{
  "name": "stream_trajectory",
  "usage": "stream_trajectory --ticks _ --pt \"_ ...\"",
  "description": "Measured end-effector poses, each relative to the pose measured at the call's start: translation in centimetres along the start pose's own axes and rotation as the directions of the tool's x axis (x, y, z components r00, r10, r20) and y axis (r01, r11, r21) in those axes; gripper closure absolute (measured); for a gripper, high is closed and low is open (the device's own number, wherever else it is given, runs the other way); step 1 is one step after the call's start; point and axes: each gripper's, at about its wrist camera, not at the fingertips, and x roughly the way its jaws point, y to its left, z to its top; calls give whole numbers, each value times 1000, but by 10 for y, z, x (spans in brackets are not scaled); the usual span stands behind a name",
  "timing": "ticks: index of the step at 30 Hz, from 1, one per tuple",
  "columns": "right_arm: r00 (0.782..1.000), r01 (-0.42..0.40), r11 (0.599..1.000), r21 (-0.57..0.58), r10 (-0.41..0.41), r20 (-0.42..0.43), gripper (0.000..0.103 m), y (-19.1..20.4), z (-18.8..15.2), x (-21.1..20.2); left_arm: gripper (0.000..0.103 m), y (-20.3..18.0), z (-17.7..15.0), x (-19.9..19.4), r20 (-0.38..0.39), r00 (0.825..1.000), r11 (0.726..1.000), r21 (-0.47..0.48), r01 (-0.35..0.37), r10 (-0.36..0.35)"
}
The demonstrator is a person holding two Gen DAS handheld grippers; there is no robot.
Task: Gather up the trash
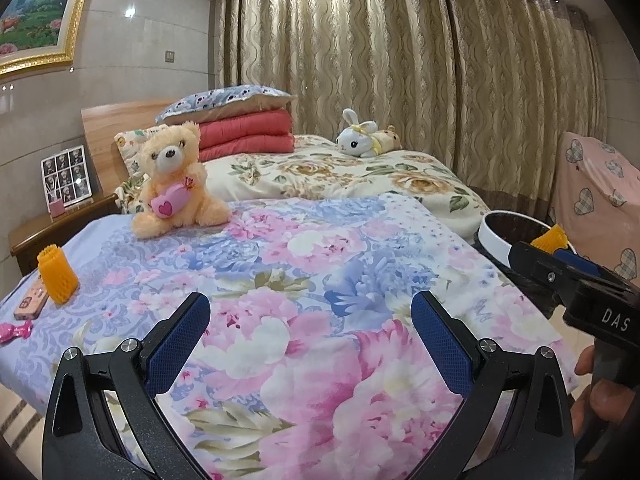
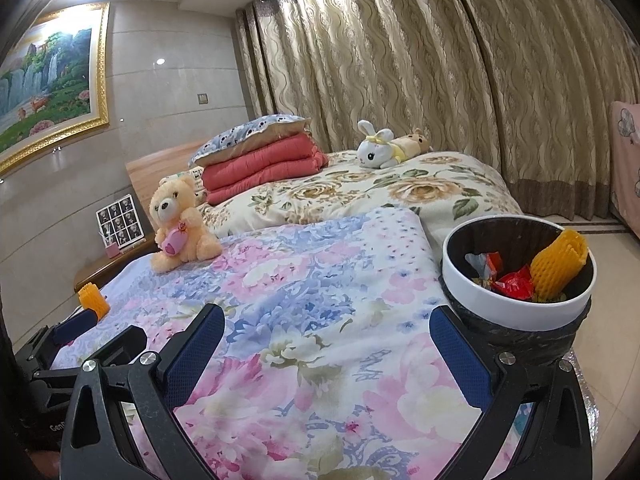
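An orange foam fruit net [image 1: 56, 276] stands upright on the floral bedspread near the bed's left edge, apart from my left gripper [image 1: 310, 340], which is open and empty over the spread. In the right wrist view the same net [image 2: 94, 300] shows just beyond the left gripper [image 2: 96, 330]. A round trash bin [image 2: 480, 300] with a white rim and black liner stands beside the bed on the right. It holds another orange foam net [image 2: 558, 268] and red wrappers [image 2: 514, 284]. My right gripper [image 2: 328, 348] is open and empty, just left of the bin.
A peach teddy bear [image 1: 172, 184] sits on the bedspread at the back left. A pink phone-like slab [image 1: 32, 304] and a small pink toy [image 1: 16, 330] lie beside the net. Folded red quilts [image 1: 244, 136] and a white bunny plush [image 1: 360, 136] rest farther back. A wooden nightstand [image 1: 52, 228] is on the left.
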Motion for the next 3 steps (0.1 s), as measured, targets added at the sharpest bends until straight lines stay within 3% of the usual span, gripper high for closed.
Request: stream_trajectory --ticks 3 --pt "1000 4 1000 9 -4 -19 0 -2 0 7 0 2 -1 5 -12 1000 1000 -3 -2 2"
